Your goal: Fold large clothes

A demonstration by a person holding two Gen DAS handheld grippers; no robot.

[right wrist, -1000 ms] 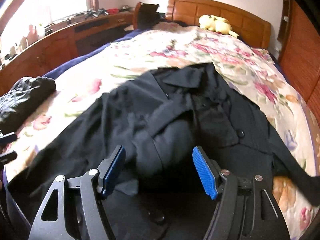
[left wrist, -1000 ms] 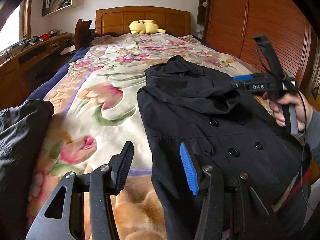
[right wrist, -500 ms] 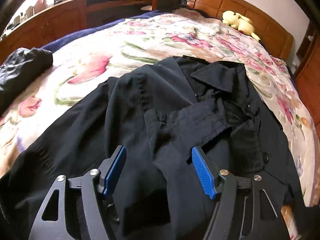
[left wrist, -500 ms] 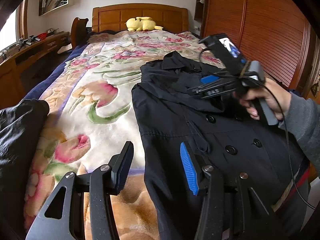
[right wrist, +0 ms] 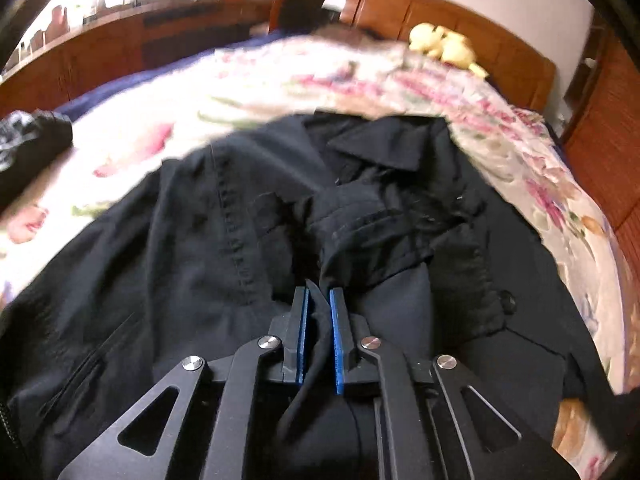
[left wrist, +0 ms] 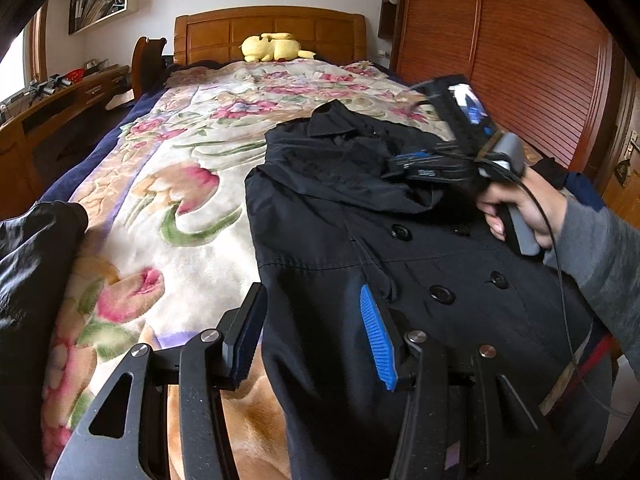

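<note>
A black double-breasted coat (left wrist: 360,208) lies face up on the bed, collar toward the headboard. My left gripper (left wrist: 312,332) hovers open over the coat's left edge near the foot of the bed, and the cloth passes under its fingers untouched. A hand holds my right gripper (left wrist: 404,162) low over the coat's chest. In the right wrist view the right gripper (right wrist: 318,304) is closing, and its blue pads pinch a fold of the coat's sleeve (right wrist: 372,236), which lies bunched across the coat (right wrist: 200,248).
The bed carries a floral blanket (left wrist: 180,184), with a yellow plush toy (left wrist: 272,46) by the wooden headboard. A dark bundled garment (left wrist: 32,264) lies at the bed's left edge. A wooden wardrobe (left wrist: 540,60) stands to the right and a desk (left wrist: 60,100) to the left.
My right gripper has come down onto the coat's chest and its jaws have gone from wide apart to pinched on the sleeve fold. The left gripper has stayed put.
</note>
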